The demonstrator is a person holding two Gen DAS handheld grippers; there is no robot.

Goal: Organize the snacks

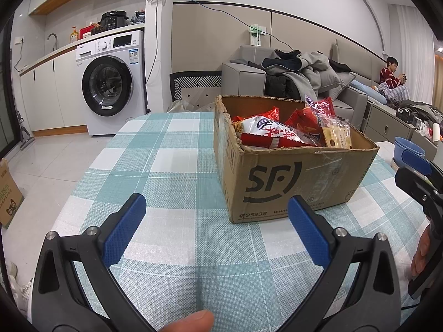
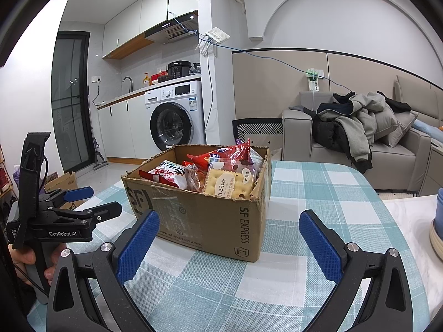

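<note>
Snacks [image 2: 227, 178] in cardboard box [image 2: 205, 221], checked tablecloth [image 1: 171, 166], both tongs gaping

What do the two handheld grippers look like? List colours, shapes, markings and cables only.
Each gripper has a black frame with two curved arms, silver bolts at the joints and blue textured pads on the fingers. The left gripper, seen from the right wrist camera, carries white "GenRobot.AI" lettering, a tall black upright mount, a pistol-style handle and a thin black cable. The right gripper shows the same blue pads. No sleeve is visible.
</note>
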